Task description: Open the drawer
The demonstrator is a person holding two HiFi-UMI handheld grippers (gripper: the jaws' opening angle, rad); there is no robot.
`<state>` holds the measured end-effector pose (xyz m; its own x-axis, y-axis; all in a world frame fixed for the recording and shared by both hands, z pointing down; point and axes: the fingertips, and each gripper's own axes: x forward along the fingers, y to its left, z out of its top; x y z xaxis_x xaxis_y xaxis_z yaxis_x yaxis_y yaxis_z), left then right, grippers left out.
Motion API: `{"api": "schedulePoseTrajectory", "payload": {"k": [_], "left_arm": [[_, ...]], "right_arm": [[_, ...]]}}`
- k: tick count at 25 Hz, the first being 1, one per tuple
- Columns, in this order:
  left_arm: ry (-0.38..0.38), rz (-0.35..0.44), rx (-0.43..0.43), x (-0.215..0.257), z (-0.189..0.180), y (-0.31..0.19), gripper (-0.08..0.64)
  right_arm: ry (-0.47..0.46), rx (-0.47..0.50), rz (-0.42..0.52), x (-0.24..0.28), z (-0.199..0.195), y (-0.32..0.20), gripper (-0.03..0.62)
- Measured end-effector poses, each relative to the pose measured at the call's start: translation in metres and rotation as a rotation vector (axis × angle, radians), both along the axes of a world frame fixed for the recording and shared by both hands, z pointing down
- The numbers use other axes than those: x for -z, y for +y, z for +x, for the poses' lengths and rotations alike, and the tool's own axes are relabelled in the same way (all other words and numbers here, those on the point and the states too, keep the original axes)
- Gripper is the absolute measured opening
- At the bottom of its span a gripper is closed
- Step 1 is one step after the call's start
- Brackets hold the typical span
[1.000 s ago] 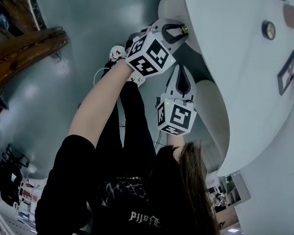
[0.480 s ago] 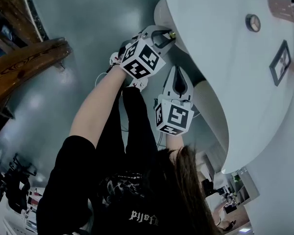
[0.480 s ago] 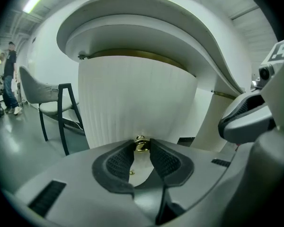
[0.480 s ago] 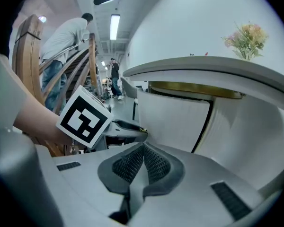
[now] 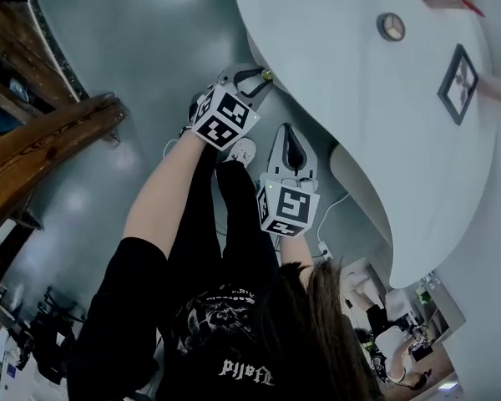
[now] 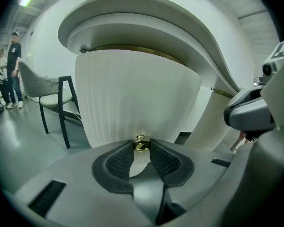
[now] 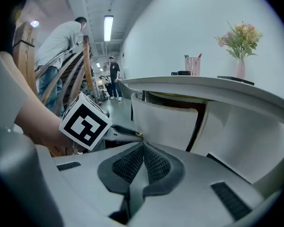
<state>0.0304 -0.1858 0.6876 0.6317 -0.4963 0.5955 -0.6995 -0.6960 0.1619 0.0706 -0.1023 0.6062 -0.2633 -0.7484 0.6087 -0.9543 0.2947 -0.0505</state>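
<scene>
A white ribbed drawer front [image 6: 137,98] curves under the white desk top [image 5: 351,98] and carries a small brass knob [image 6: 142,144]. My left gripper [image 6: 142,148] is shut on that knob, one pad on each side of it. In the head view the left gripper [image 5: 263,78] sits at the desk's edge with the knob [image 5: 267,74] at its tips. My right gripper [image 5: 290,129] hangs just below it, shut and empty. In the right gripper view the shut pads [image 7: 135,162] point at the drawer front [image 7: 165,122], and a dark gap shows above its top edge.
On the desk top stand a round object [image 5: 391,27], a small frame [image 5: 457,84], a pen cup [image 7: 192,65] and a flower vase [image 7: 240,46]. A chair [image 6: 52,98] stands left of the drawer. A wooden stair rail [image 5: 42,132] and people [image 7: 61,41] are behind.
The head view has swung, so desk and grippers sit further left. My left gripper has stayed on the knob. My right gripper has risen closer to the left one.
</scene>
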Motion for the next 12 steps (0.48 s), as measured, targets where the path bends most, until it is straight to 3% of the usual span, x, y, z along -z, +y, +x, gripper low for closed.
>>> {"api": "schedulePoseTrajectory", "payload": {"k": [8,12], "left_arm": [[-0.042,-0.066,0.0,0.001,-0.007,0.011,0.118],[-0.045,-0.136,-0.011,0.0,-0.009,0.015,0.118]], "right_arm": [[-0.011,0.005,-0.013,0.016,-0.008,0.001,0.026],[-0.008,0.01,-0.014,0.022,-0.007,-0.003,0.026]]}}
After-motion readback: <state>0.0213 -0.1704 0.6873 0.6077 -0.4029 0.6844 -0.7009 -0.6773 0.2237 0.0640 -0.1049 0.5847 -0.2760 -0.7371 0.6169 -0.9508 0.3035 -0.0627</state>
